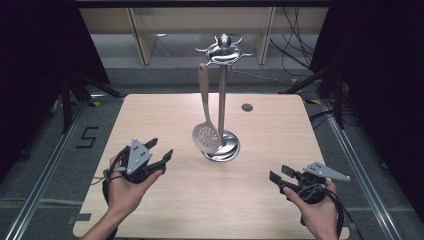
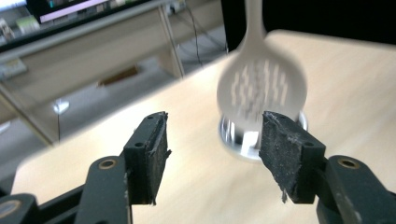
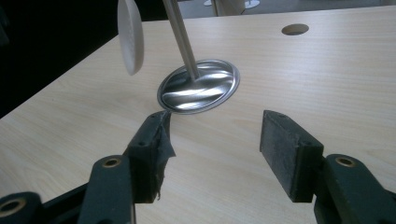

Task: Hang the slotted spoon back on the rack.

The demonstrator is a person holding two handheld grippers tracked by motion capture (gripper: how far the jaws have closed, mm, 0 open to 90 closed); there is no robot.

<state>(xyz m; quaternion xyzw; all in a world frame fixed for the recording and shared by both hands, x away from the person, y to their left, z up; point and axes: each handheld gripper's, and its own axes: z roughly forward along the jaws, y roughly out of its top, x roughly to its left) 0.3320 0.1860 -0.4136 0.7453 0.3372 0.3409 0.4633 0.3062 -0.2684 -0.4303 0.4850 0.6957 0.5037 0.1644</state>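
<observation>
A pale slotted spoon (image 1: 206, 131) hangs from a hook of the shiny metal utensil stand (image 1: 222, 95) at the middle of the wooden table (image 1: 165, 110). Its perforated bowl (image 2: 261, 88) hangs just over the stand's round base (image 3: 198, 86), and it shows edge-on as a spoon (image 3: 130, 35) in the right gripper view. My left gripper (image 1: 161, 151) sits at the front left, pointing toward the spoon, open and empty. At the front right my right gripper (image 1: 278, 181) is open too, with nothing between its fingers.
A small round hole (image 1: 247, 107) lies in the tabletop at the back right. Beyond the far edge stand wooden table legs (image 1: 141, 35) and loose cables (image 1: 295, 40) on the floor. Dark curtains flank both sides.
</observation>
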